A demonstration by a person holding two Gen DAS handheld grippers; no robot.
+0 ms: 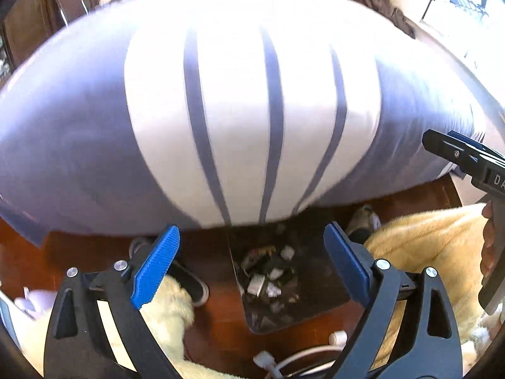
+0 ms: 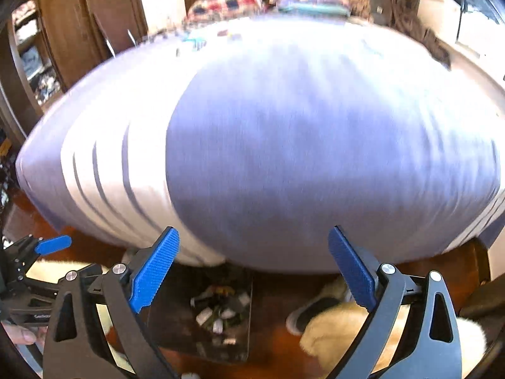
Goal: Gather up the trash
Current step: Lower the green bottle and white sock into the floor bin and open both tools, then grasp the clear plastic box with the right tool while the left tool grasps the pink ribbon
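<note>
A dark see-through bin stands on the wooden floor at the foot of the bed, with several scraps of paper and wrappers lying in its bottom. My left gripper hangs above it, open, with nothing between its blue pads. From the right edge of this view one black finger of the other gripper reaches in. In the right wrist view the same bin and its trash lie below my right gripper, which is open and empty. A blue pad of the left gripper shows at the far left.
A bed with a lavender and white striped cover fills the space ahead. Cream furry fabric and shoes flank the bin. White cables and a plug lie on the floor near me. A wooden wardrobe stands at the back left.
</note>
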